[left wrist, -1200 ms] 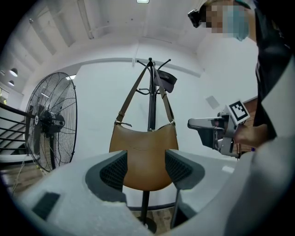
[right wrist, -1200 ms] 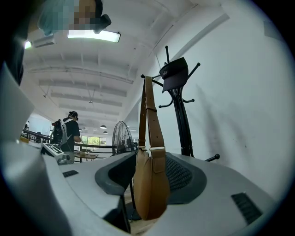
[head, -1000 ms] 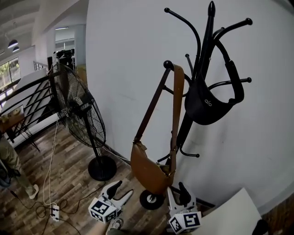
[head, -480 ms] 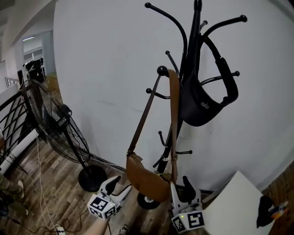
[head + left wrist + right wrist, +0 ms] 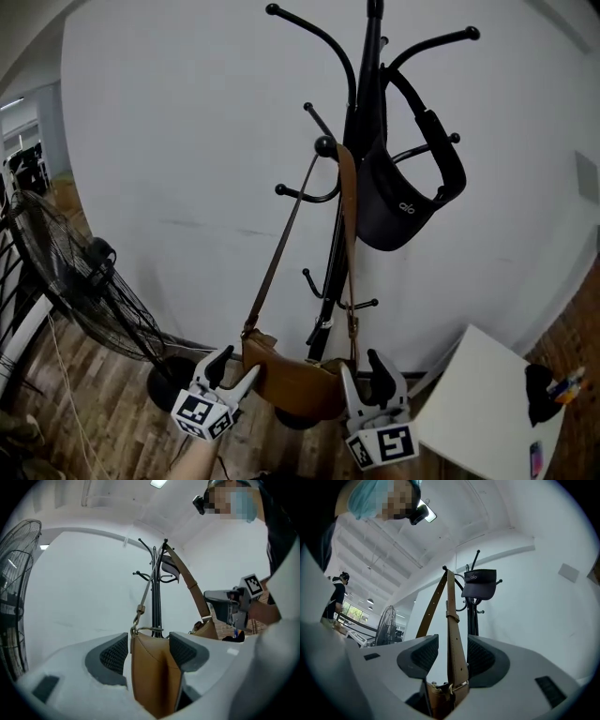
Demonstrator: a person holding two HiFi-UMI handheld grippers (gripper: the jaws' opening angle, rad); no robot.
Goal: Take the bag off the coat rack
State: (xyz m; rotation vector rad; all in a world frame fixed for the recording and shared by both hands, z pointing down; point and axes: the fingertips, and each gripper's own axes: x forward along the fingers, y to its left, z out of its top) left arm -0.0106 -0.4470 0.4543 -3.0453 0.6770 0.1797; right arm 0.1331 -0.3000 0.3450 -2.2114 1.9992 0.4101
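We had our left gripper [image 5: 236, 366] at the brown crossbody bag [image 5: 295, 380], its jaws opening with the bag's end between them and one pad clear of the leather. Our right gripper [image 5: 361, 367] stood with its jaws apart around the strap [image 5: 349, 234], not pinching it. The bag hung from a coat rack [image 5: 331, 281] hook.

Soft, even indoor light fills all three views. The white wall [image 5: 187, 141] is bright without glare, and the coat rack [image 5: 330, 281] reads almost as a black silhouette against it. The head view bends straight lines strongly and grows dim toward the wooden floor [image 5: 75, 422] at lower left. Black corners ring both gripper views. A ceiling lamp [image 5: 158, 483] blows out at the top of the left one, and whatever lies closest to either lens is soft.
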